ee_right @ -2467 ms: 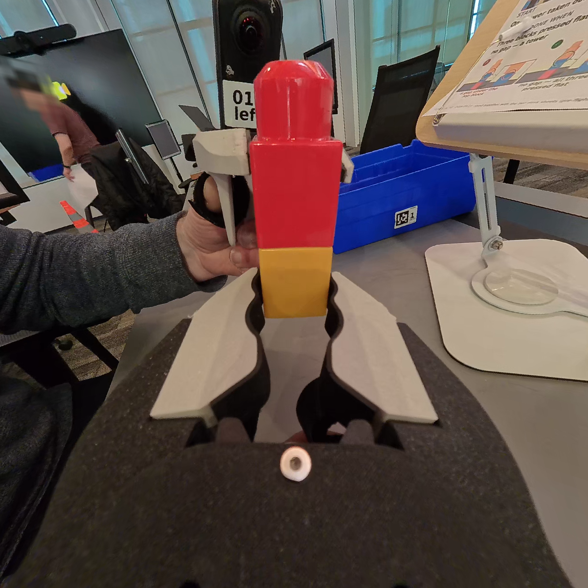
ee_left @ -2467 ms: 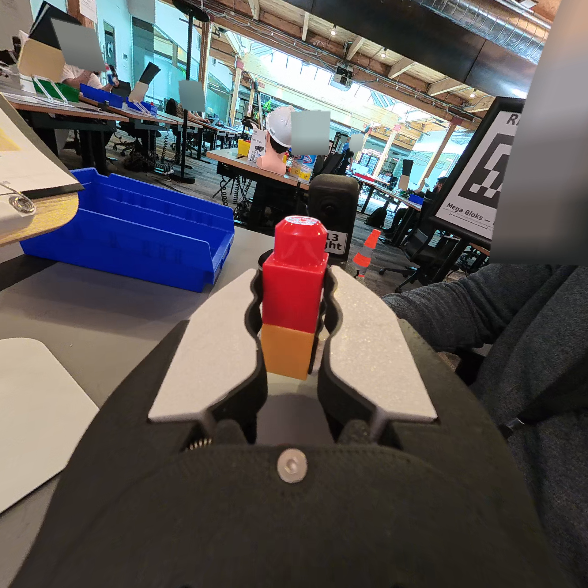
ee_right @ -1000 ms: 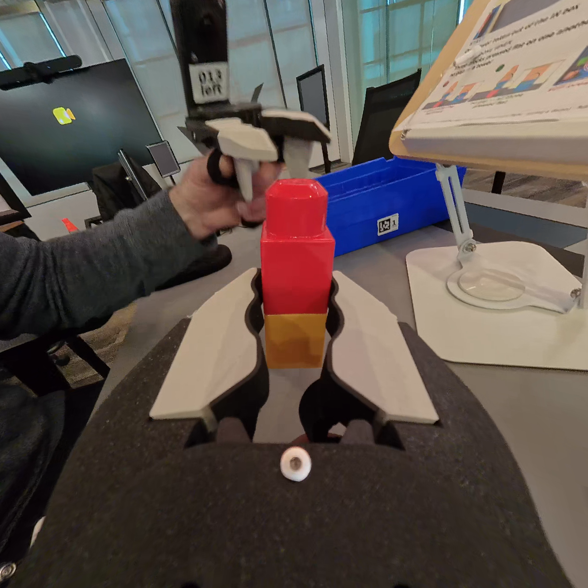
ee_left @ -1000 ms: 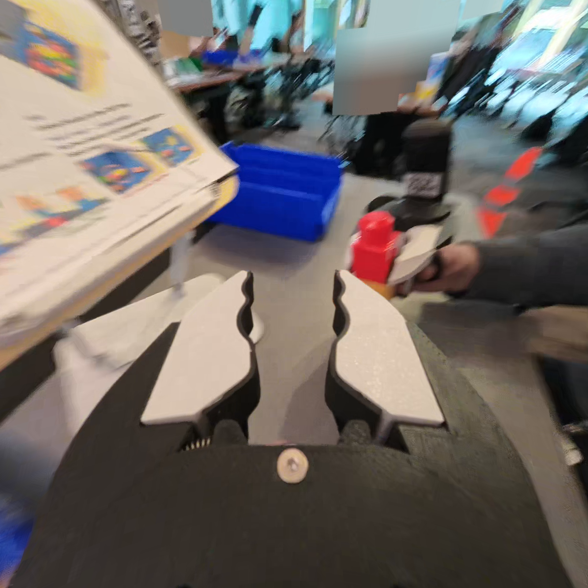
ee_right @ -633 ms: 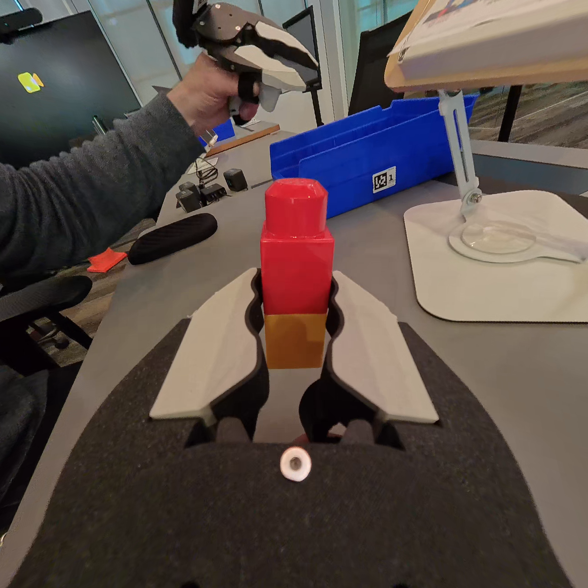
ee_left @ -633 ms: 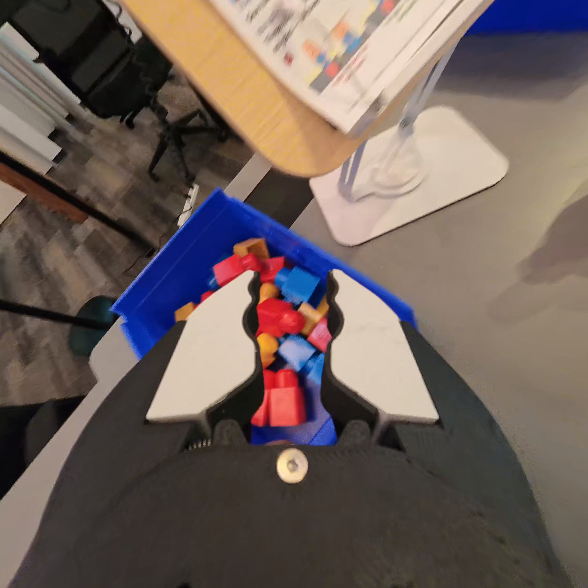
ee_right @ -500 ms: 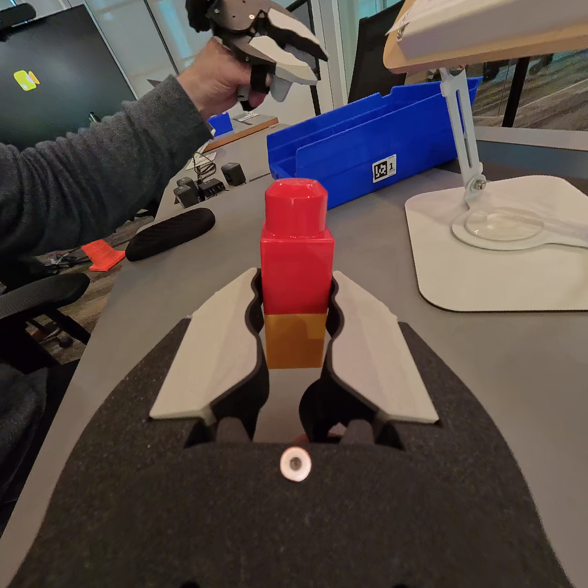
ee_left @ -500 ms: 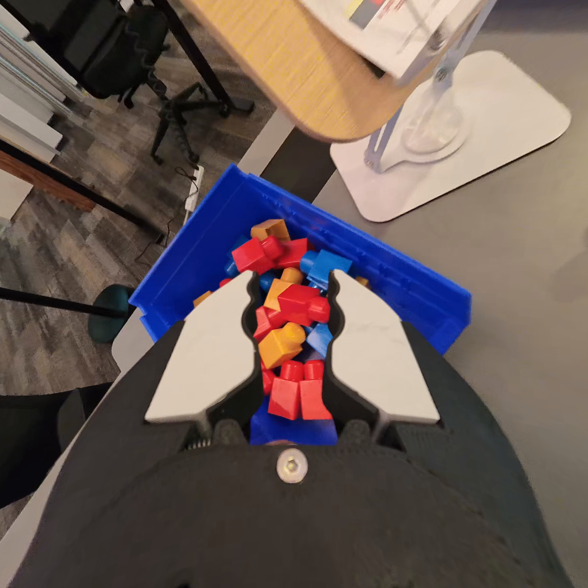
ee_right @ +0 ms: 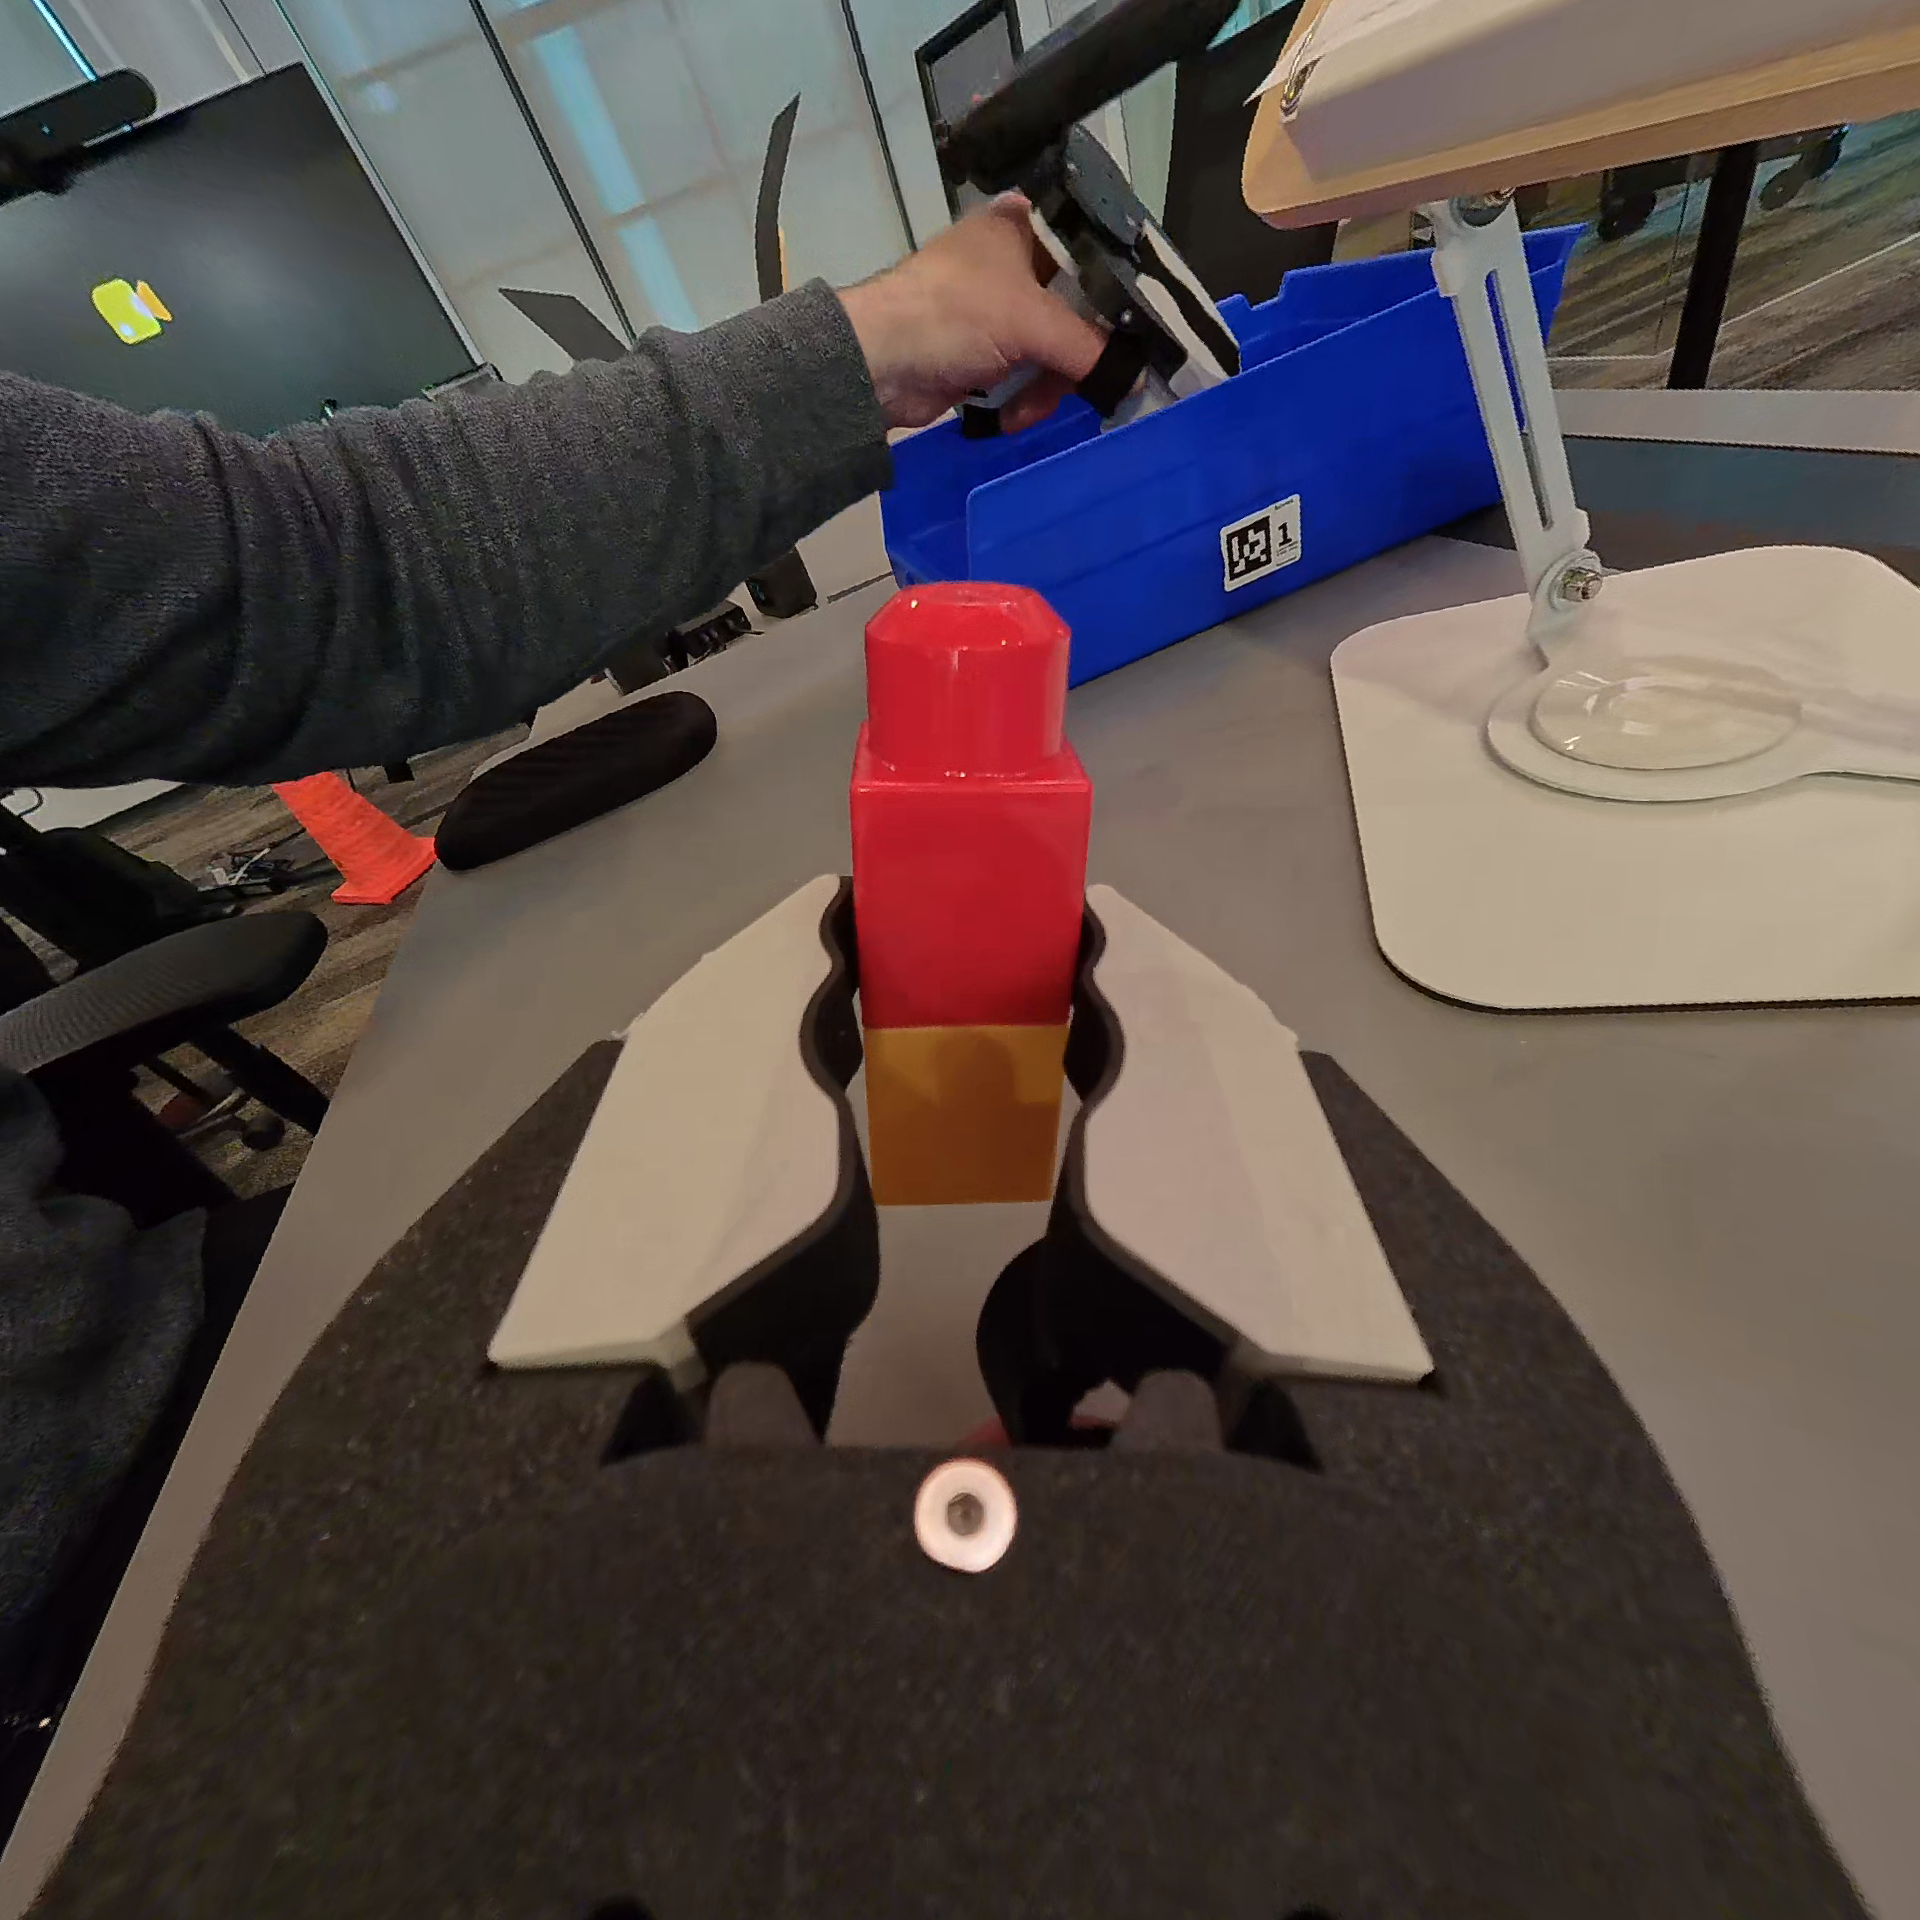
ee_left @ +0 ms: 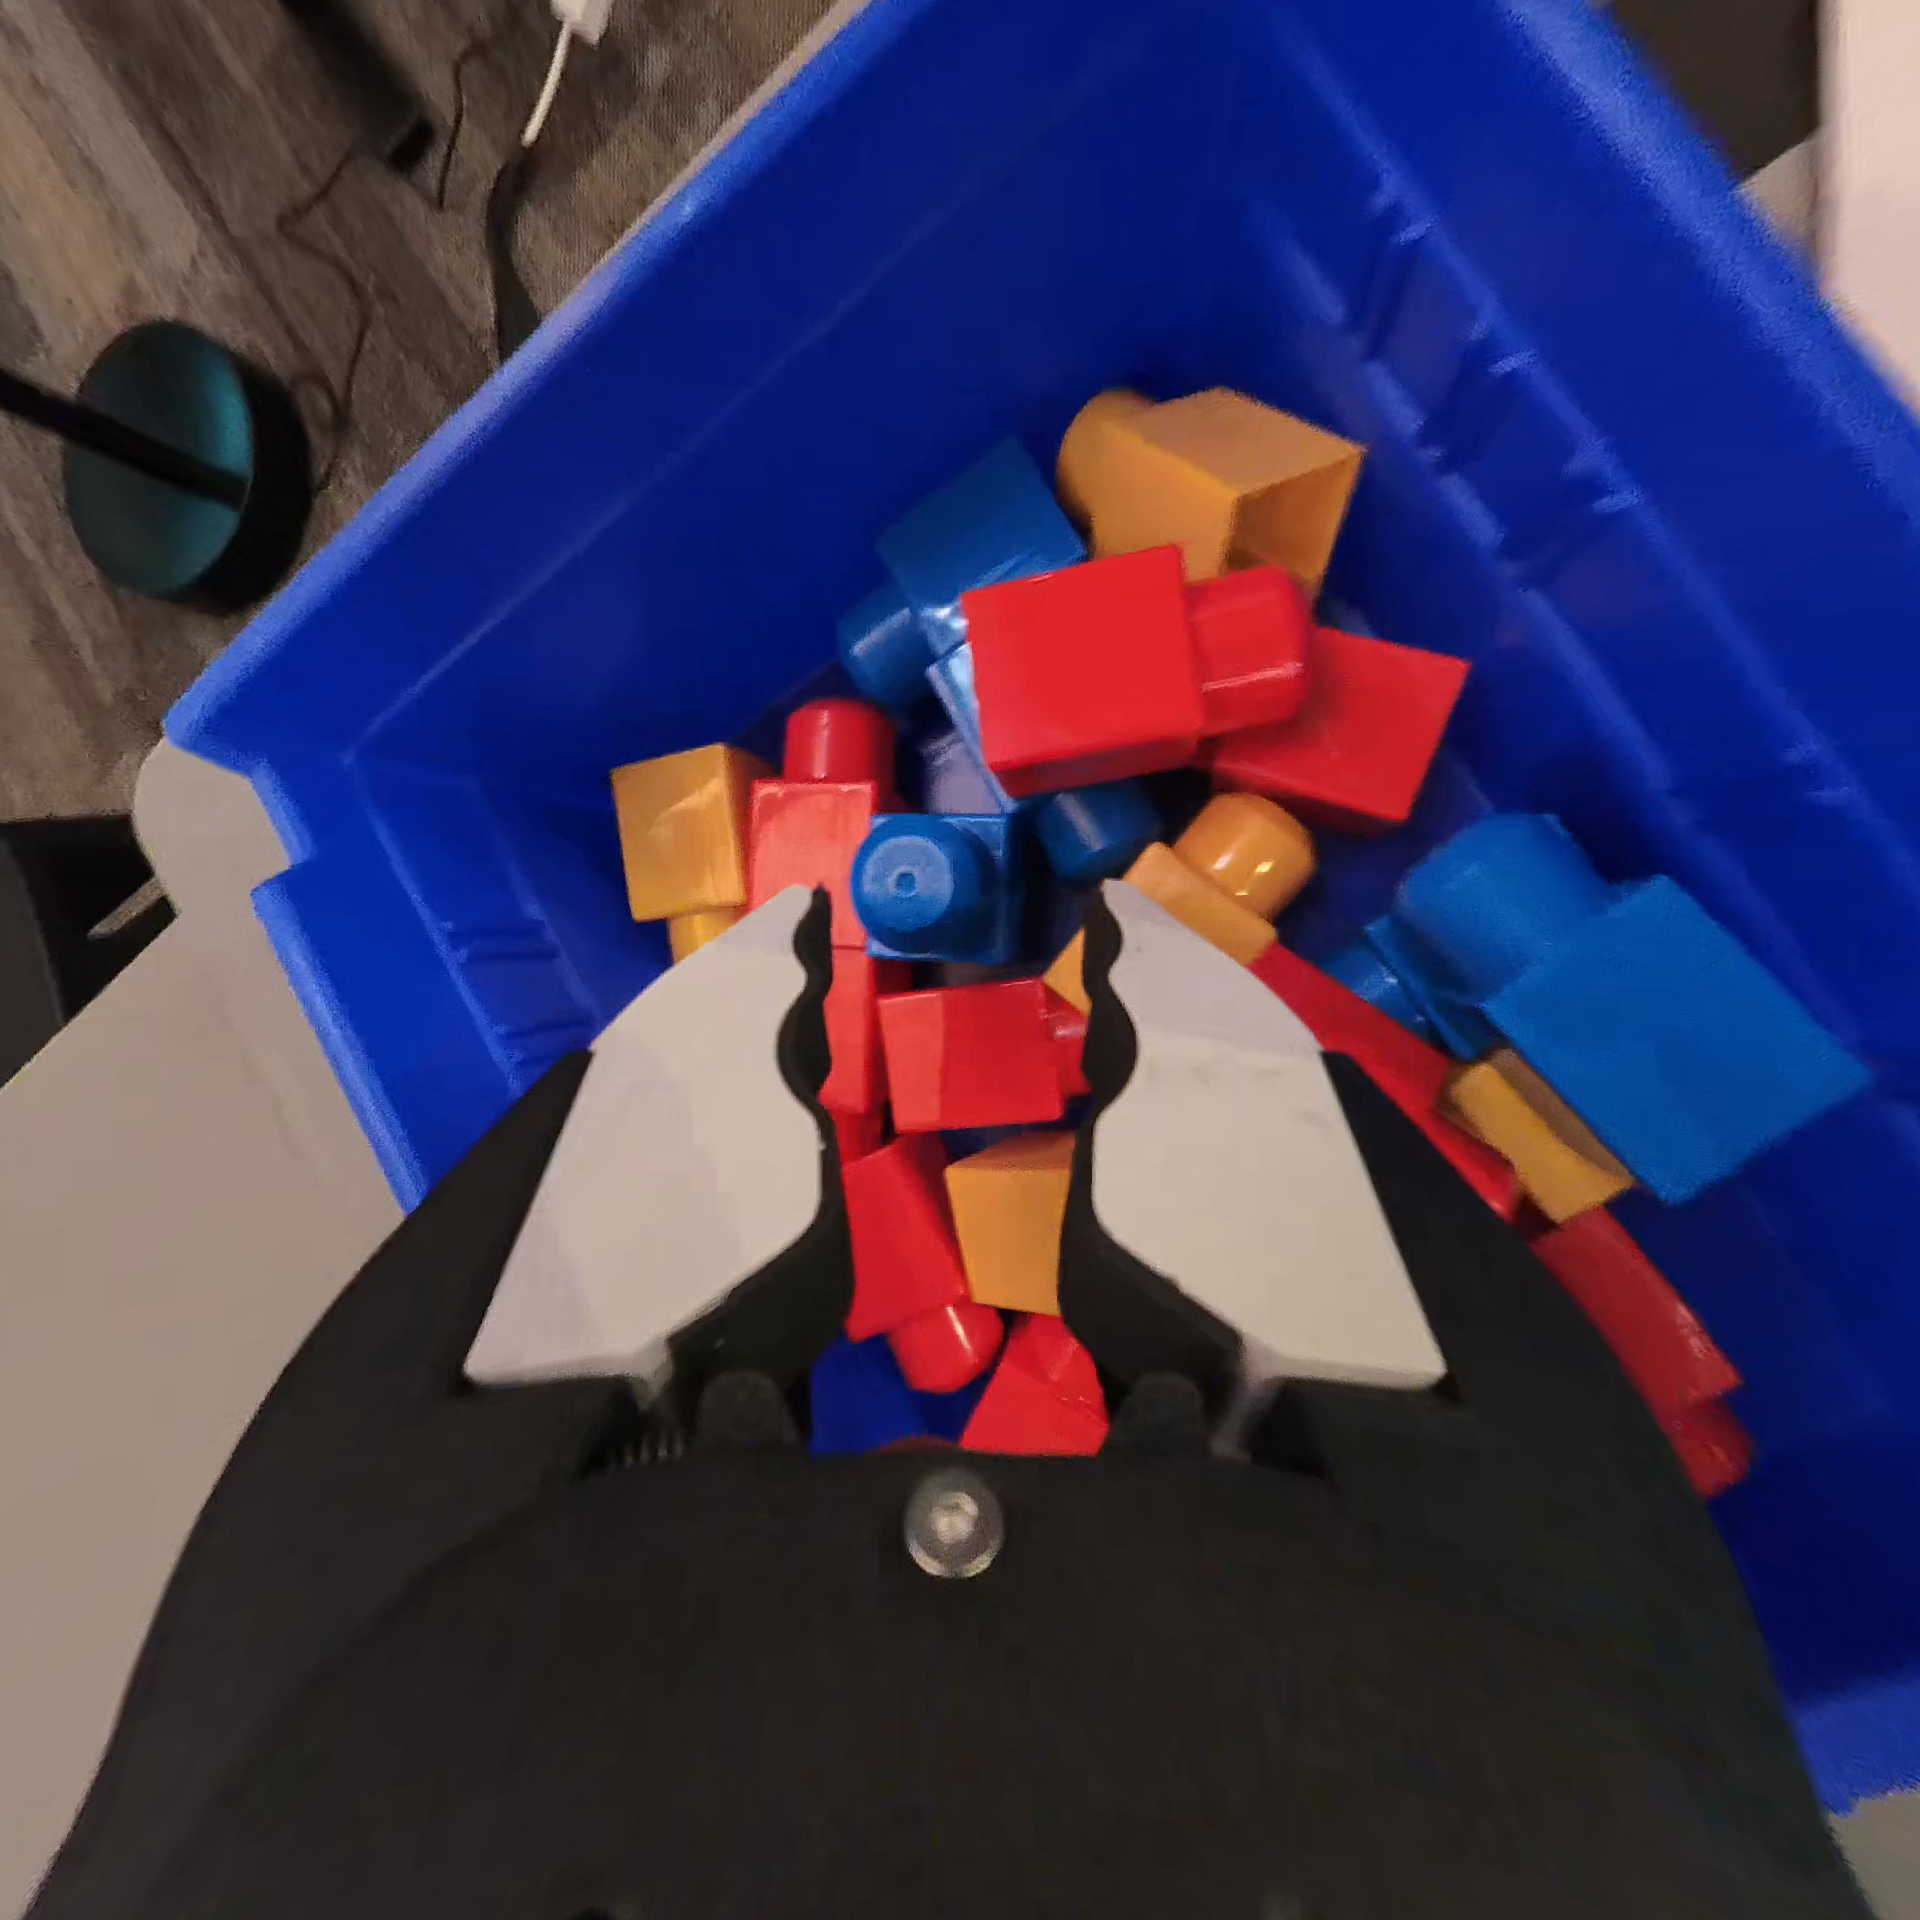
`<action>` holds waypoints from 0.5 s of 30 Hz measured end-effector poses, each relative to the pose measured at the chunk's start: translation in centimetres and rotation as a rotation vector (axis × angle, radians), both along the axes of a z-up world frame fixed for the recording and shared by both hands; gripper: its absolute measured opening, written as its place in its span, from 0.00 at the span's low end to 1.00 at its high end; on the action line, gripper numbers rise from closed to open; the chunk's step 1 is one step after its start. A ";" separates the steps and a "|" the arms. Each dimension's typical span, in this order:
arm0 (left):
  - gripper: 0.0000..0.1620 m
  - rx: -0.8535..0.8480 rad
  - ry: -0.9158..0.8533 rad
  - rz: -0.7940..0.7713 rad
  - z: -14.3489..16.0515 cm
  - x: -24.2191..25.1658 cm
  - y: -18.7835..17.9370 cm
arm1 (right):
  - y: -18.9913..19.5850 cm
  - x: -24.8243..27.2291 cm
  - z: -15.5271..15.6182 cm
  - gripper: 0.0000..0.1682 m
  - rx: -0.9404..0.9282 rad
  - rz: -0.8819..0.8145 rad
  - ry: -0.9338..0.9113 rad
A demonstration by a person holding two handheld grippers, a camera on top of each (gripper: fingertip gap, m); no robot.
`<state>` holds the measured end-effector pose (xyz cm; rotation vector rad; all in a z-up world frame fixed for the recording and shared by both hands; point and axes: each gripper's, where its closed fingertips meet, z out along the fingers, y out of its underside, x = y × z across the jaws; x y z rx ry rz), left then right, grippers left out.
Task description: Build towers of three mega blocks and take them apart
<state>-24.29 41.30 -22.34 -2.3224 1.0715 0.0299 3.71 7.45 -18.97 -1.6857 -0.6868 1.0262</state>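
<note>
My right gripper [ee_right: 961,935] is shut on a two-block tower: a red block [ee_right: 966,831] on top of an orange block [ee_right: 961,1117], standing upright on the grey table [ee_right: 1558,1247]. My left gripper [ee_left: 951,914] is open and empty, pointing down into the blue bin [ee_left: 1039,260], just above a pile of red, orange and blue blocks. A blue block [ee_left: 935,883] lies stud-up right between its fingertips, and a red block [ee_left: 971,1049] lies just below it. The left gripper also shows in the right wrist view [ee_right: 1132,301], held by a hand over the bin [ee_right: 1143,520].
A white stand base [ee_right: 1662,810] with a tilted wooden board [ee_right: 1558,125] sits on the right of the table. A black wrist rest [ee_right: 577,774] lies at the table's left edge. Office chairs and an orange object are on the floor to the left. Left tips to right tips: about 45 cm.
My left gripper swung away from the tower, over to the blue bin, and dropped down close above the blocks. My right gripper kept hold of the red and orange tower.
</note>
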 end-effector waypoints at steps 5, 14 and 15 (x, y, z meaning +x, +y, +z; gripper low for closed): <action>0.29 -0.069 0.034 0.026 -1.7 0.0 0.3 | 0.0 0.1 0.1 0.22 -0.001 0.000 0.008; 0.20 -0.130 -0.034 0.072 -3.2 -0.5 0.7 | 0.0 0.0 0.0 0.22 -0.001 0.000 0.001; 0.20 -0.128 -0.056 0.077 -3.0 -0.5 0.7 | 0.0 0.0 0.0 0.22 -0.002 0.000 0.001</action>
